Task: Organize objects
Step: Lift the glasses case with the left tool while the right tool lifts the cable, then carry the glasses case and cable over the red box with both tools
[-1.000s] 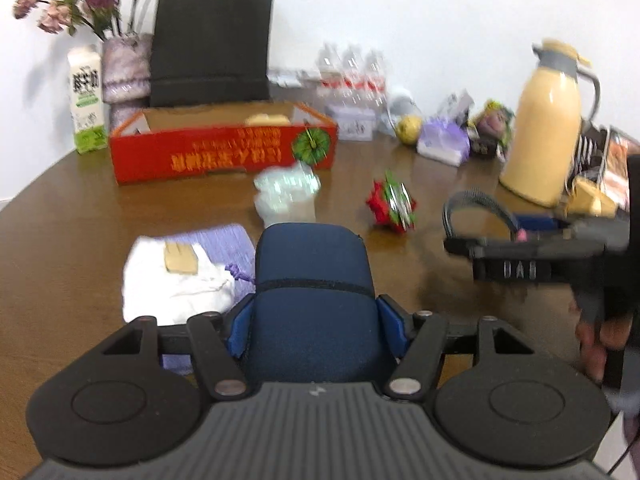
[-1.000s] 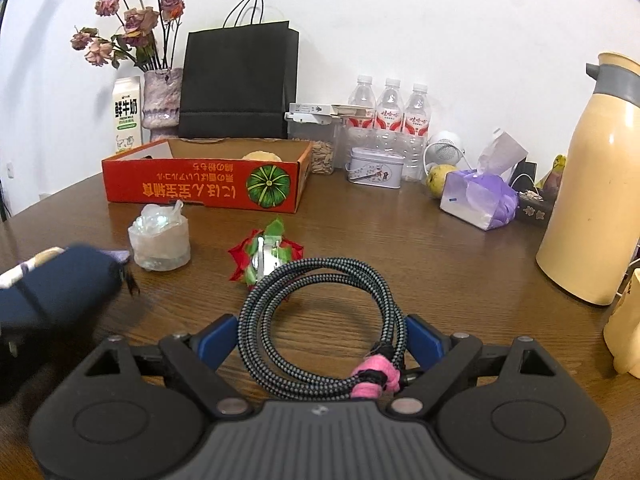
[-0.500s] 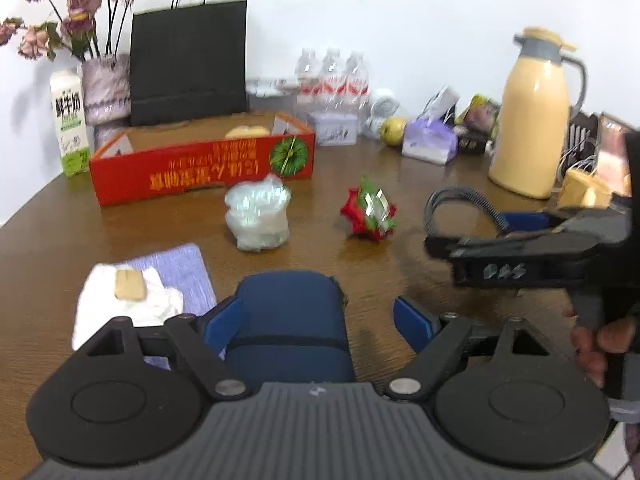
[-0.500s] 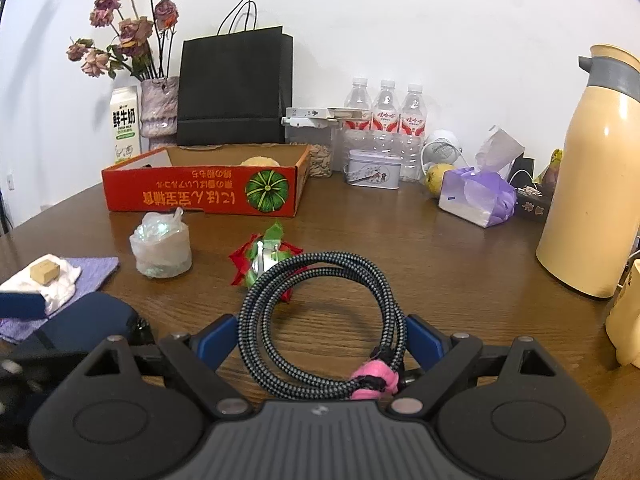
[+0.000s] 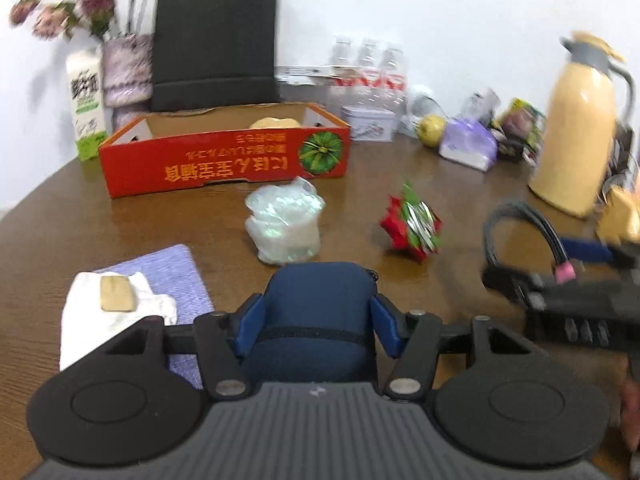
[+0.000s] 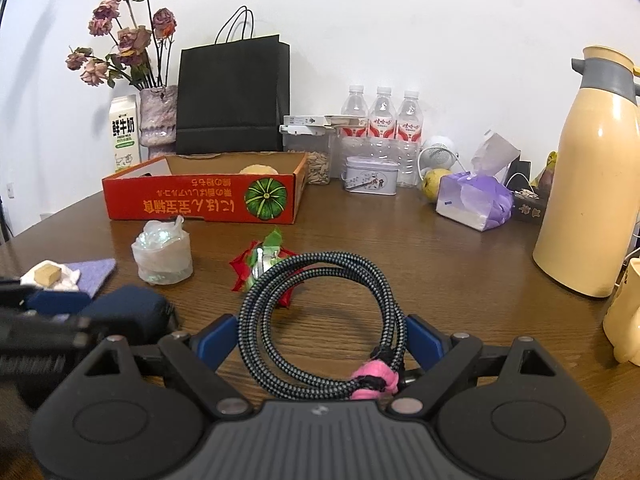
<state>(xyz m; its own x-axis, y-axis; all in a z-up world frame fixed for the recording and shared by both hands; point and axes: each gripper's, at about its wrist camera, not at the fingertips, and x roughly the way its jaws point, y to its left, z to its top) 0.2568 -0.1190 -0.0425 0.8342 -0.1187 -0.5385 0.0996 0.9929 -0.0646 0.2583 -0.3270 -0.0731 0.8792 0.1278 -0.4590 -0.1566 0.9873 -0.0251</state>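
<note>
Navy pouch (image 5: 318, 316) low on the counter (image 5: 60, 220) between the closing pads of the left gripper (image 5: 316, 322), seemingly pinched. Coiled cable (image 6: 320, 320) within the spread right gripper (image 6: 320, 340), grip uncertain. Farther: plastic-wrapped cup (image 5: 285, 224), red ornament (image 5: 412, 226), loose. Beyond, red box (image 5: 224, 160) nearly bare; most sorting likely left.

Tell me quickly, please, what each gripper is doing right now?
Left gripper: closing on the navy pouch between its pads.
Right gripper: holding the coiled braided cable, loop pressed between its pads.
</note>
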